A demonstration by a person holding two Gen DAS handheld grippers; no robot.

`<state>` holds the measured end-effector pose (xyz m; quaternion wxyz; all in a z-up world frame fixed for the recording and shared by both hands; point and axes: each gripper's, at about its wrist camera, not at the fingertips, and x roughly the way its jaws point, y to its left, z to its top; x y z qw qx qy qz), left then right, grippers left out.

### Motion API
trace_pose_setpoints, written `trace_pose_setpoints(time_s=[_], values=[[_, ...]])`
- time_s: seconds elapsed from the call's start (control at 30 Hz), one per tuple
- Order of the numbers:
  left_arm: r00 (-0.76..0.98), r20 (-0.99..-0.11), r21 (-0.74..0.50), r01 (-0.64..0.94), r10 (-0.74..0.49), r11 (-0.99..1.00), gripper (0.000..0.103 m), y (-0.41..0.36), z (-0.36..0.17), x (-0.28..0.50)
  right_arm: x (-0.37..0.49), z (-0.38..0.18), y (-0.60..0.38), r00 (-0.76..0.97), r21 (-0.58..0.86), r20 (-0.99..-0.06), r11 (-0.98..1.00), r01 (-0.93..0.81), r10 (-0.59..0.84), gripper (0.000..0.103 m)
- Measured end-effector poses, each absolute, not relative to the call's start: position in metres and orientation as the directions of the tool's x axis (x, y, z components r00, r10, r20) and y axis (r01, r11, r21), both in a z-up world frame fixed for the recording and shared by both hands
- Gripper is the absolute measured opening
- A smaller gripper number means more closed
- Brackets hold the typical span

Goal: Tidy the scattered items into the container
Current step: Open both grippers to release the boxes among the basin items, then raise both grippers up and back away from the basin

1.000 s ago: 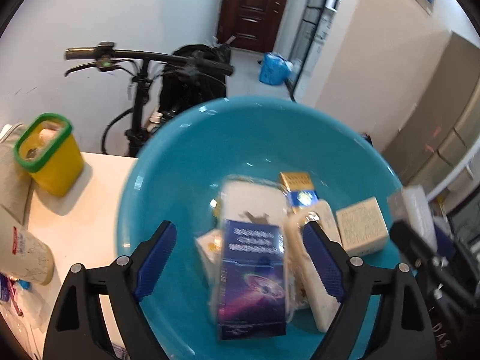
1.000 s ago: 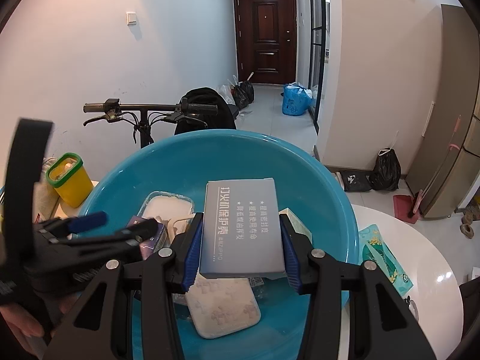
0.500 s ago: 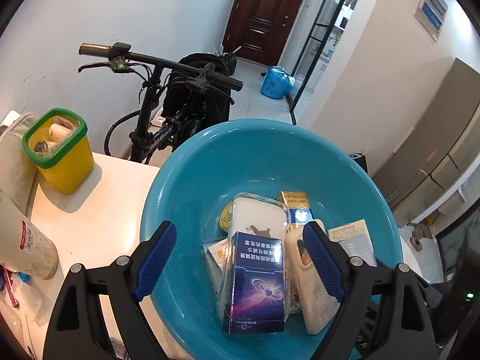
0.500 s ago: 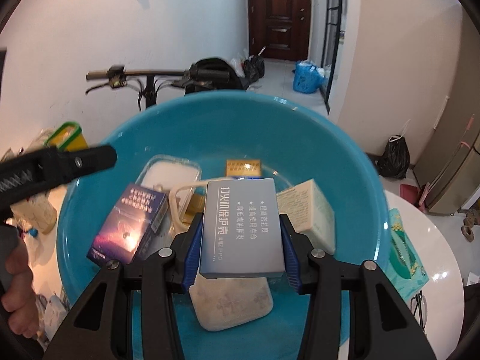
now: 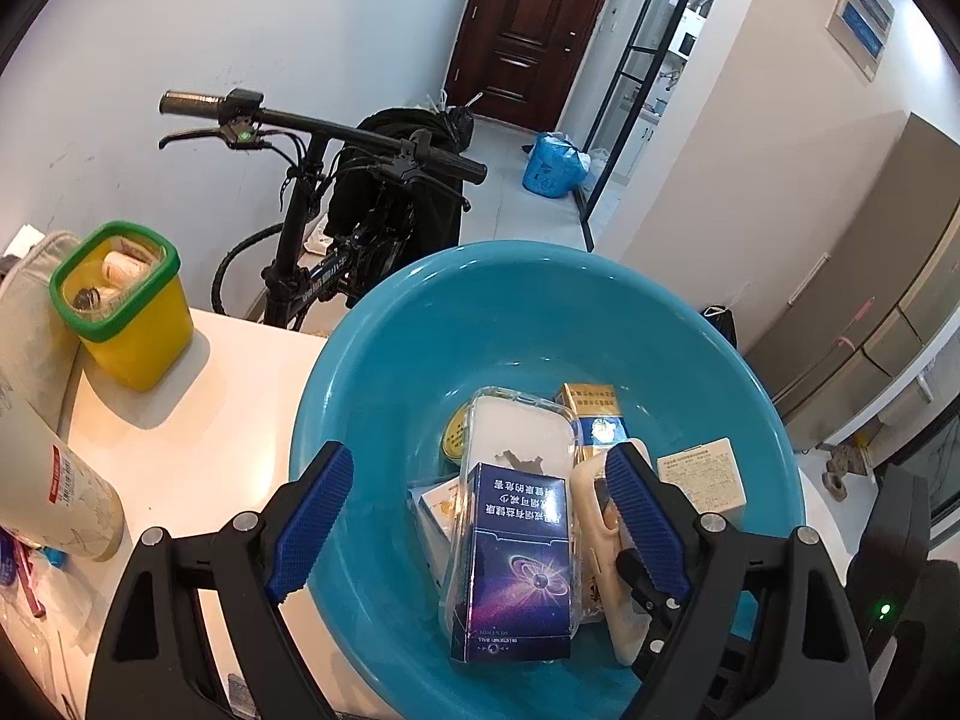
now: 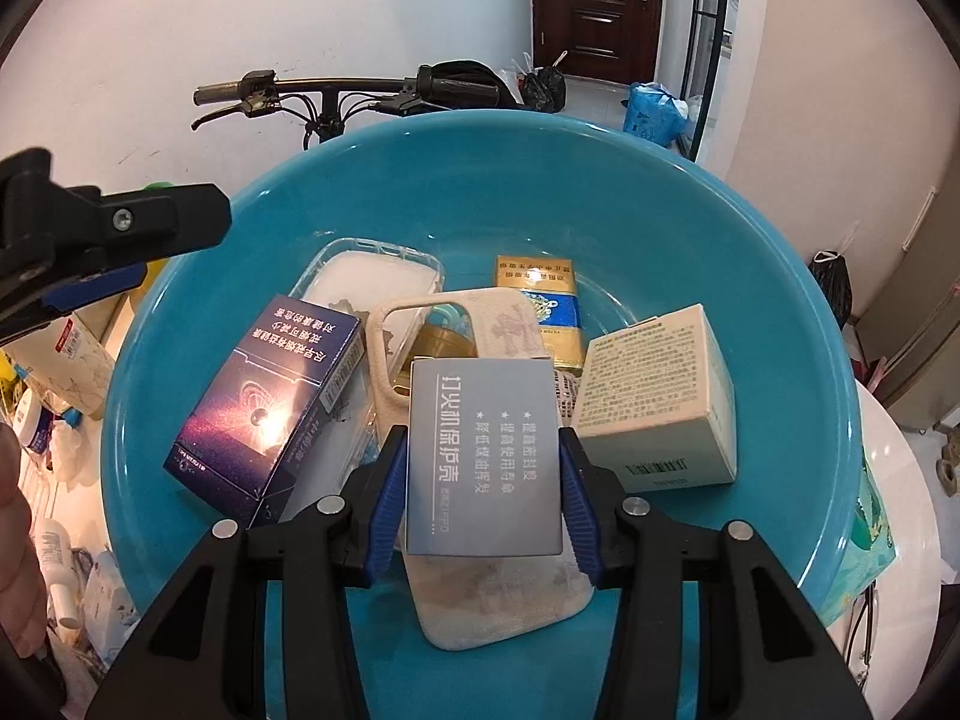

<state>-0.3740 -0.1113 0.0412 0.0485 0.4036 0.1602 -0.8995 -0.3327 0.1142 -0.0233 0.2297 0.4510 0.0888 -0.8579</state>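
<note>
The right gripper (image 6: 483,483) is squeezing a flat grey box (image 6: 483,456) with white writing between its two blue pads, in the lower middle of the right wrist view. The box hangs over the big blue bowl (image 6: 750,228), which fills most of that picture. Inside the bowl lie a dark blue box (image 6: 270,408) with a glowing planet on it at the left, a clear phone case (image 6: 372,276) behind it, a cream phone case (image 6: 480,336) in the middle running down under the grey box, a gold and blue pack (image 6: 537,306) at the back, and a pale square box (image 6: 660,402) at the right. The left gripper (image 5: 480,516) has its pads spread wide apart with nothing in them. In the left wrist view it hangs over the bowl's near side, and the dark blue box lies between its pads without touching them. At the left of that view, a yellow tub (image 5: 123,306) with a green rim sits on the white table (image 5: 198,420). A black bike (image 5: 324,180) stands behind the table by the wall.
</note>
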Motion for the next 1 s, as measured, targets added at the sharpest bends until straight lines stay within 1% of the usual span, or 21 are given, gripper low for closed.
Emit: trace_pose_setpoints(time_s=[0.07,0.1,0.3,0.43,0.53,0.77,0.9,1.0], values=[[-0.677,-0.735,-0.233,0.211,0.03,-0.949,0.088,-0.108,0.044,-0.372,-0.333,-0.021,0.116,-0.496,0.054,-0.809,-0.881,0.47,-0.315,0.047],[-0.679,-0.734,-0.227,0.209,0.026,-0.951,0.088,-0.107,0.045,-0.372,-0.333,-0.019,0.117,-0.504,0.056,-0.804,-0.884,0.465,-0.315,0.05],[-0.706,-0.709,-0.179,0.2,-0.015,-0.963,0.088,-0.1,0.056,-0.364,-0.334,-0.004,0.127,-0.553,0.063,-0.771,-0.901,0.428,-0.317,0.06],[-0.732,-0.679,-0.15,0.204,-0.049,-0.967,0.088,-0.097,0.065,-0.358,-0.333,0.008,0.135,-0.595,0.065,-0.742,-0.917,0.395,-0.309,0.061],[-0.749,-0.66,-0.144,0.201,-0.058,-0.969,0.088,-0.096,0.071,-0.354,-0.331,0.018,0.141,-0.629,0.064,-0.716,-0.926,0.371,-0.302,0.064],[-0.776,-0.629,-0.152,0.183,-0.048,-0.971,0.088,-0.093,0.083,-0.345,-0.323,0.043,0.145,-0.697,0.045,-0.657,-0.938,0.343,-0.287,0.069],[-0.792,-0.609,-0.153,0.173,-0.046,-0.973,0.088,-0.09,0.09,-0.338,-0.313,0.059,0.149,-0.734,0.038,-0.614,-0.94,0.339,-0.289,0.075],[-0.808,-0.588,-0.155,0.166,-0.044,-0.974,0.088,-0.089,0.097,-0.333,-0.306,0.069,0.152,-0.758,0.036,-0.584,-0.943,0.332,-0.289,0.075]])
